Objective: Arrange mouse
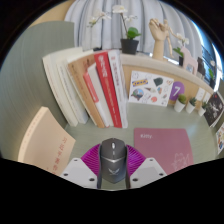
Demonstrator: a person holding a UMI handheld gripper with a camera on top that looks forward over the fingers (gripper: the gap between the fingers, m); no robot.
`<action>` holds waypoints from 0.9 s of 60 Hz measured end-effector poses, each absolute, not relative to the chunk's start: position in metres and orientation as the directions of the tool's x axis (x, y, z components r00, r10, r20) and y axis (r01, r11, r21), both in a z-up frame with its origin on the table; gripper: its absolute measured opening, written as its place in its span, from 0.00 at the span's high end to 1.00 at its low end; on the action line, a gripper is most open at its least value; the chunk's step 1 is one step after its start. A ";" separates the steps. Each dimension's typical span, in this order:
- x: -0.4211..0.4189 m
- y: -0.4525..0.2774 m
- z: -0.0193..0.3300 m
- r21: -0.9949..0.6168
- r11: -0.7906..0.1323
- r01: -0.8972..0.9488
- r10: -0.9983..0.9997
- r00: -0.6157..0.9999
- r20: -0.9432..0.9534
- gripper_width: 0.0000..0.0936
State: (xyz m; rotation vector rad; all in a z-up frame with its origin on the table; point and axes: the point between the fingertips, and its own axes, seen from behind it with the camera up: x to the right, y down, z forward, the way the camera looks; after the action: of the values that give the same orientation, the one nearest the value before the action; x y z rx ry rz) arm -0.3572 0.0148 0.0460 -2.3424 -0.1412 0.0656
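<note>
Mouse (113,160) gripped between the jaws.

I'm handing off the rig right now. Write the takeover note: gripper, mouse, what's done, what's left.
Gripper: fingers closed on the grey mouse, magenta pads against both its sides; it appears gripped, though whether it is lifted off the desk cannot be told.
Surroundings: pink mat just ahead to the right of the fingers; row of leaning books beyond; potted plant further back.
Done: mouse picked up or at least grasped.
Left: carry it to its spot, probably the pink mat, set it down, release.
</note>
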 end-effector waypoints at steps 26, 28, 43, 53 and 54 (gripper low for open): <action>-0.197 0.055 0.217 -0.866 -0.497 0.057 -0.004 0.998 0.068 0.66; -0.183 0.057 0.202 -0.853 -0.517 0.065 -0.011 0.997 0.083 0.65; -0.149 0.057 0.060 -0.738 -0.674 0.027 -0.013 0.999 0.049 0.65; -0.153 0.048 0.001 -0.687 -0.727 0.012 -0.001 1.000 0.018 0.65; -0.152 0.047 -0.003 -0.683 -0.731 0.003 -0.007 1.000 0.012 0.65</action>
State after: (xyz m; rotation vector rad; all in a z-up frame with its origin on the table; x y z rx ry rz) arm -0.1524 0.0475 -0.0025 -2.3902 0.0026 -0.0182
